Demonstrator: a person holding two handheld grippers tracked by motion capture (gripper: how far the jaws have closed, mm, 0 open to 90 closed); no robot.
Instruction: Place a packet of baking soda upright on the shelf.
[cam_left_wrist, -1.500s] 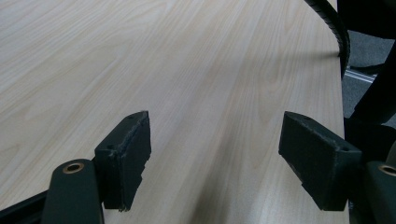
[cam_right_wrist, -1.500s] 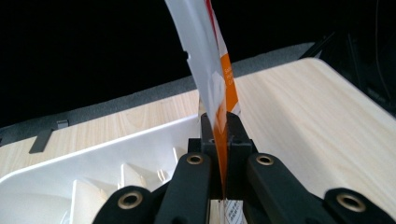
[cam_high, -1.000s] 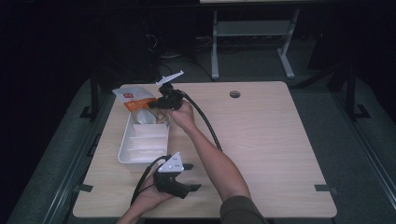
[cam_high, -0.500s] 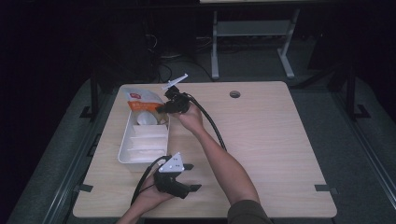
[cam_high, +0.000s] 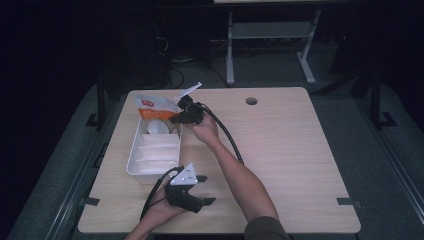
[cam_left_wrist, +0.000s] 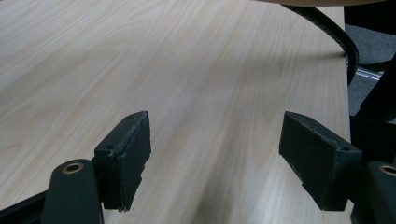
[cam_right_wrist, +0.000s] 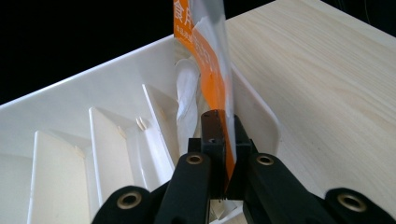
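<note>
Right gripper (cam_right_wrist: 223, 154): jaws just closed, clamped on the edge of an orange-and-white packet (cam_right_wrist: 208, 60). Packet stands upright directly ahead of the jaws, in the end compartment of the white divided tray (cam_right_wrist: 70, 93), far left of the table (cam_high: 280, 150). Left gripper (cam_left_wrist: 215, 158): jaws apart, nothing between, over bare tabletop, well apart from the packet.

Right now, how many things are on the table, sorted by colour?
White: 1, the long white plastic divided tray
Orange and white: 1, the orange and white plastic packet pinched in the right tongs over the tray
Black: 2, the right tongs and the open left tongs
Total: 4
</note>
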